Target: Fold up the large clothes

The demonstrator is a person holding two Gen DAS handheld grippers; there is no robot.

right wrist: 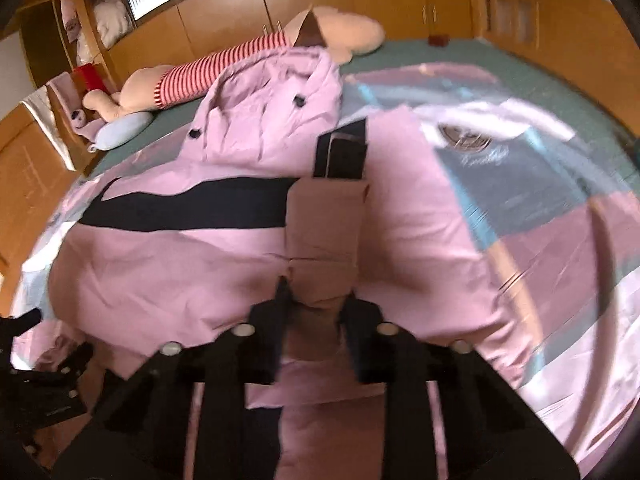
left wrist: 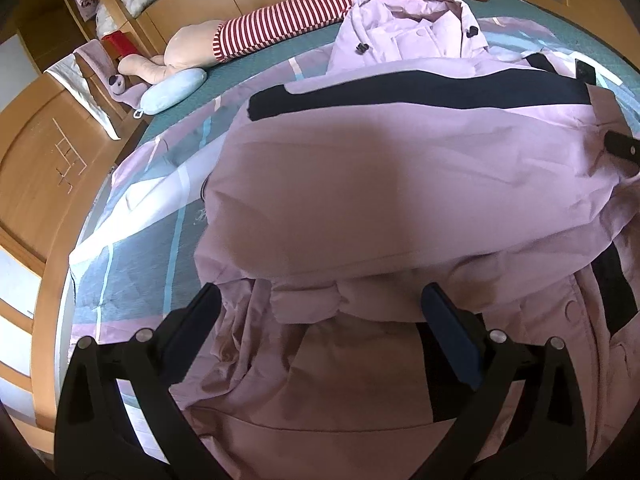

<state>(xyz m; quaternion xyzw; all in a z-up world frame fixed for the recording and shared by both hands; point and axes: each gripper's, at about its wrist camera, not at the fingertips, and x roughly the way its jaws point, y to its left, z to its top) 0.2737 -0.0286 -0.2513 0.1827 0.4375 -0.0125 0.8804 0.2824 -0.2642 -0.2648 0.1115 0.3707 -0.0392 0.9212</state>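
Observation:
A large pink jacket (left wrist: 400,184) with a black stripe lies spread on the bed, its hood (left wrist: 404,28) toward the far side. My left gripper (left wrist: 320,296) is open just above the jacket's near edge, its jaws wide apart with bunched fabric between them but not pinched. In the right wrist view the jacket (right wrist: 180,264) fills the middle. My right gripper (right wrist: 316,296) is shut on a fold of the jacket's fabric (right wrist: 324,240), lifted slightly. The left gripper (right wrist: 40,368) shows at the lower left edge there.
The bed has a patchwork quilt (right wrist: 540,208) in pink, blue and white. A long plush toy in a red striped shirt (left wrist: 280,20) and a pale blue pillow (left wrist: 172,88) lie at the far side. Wooden cupboards (left wrist: 40,168) surround the bed.

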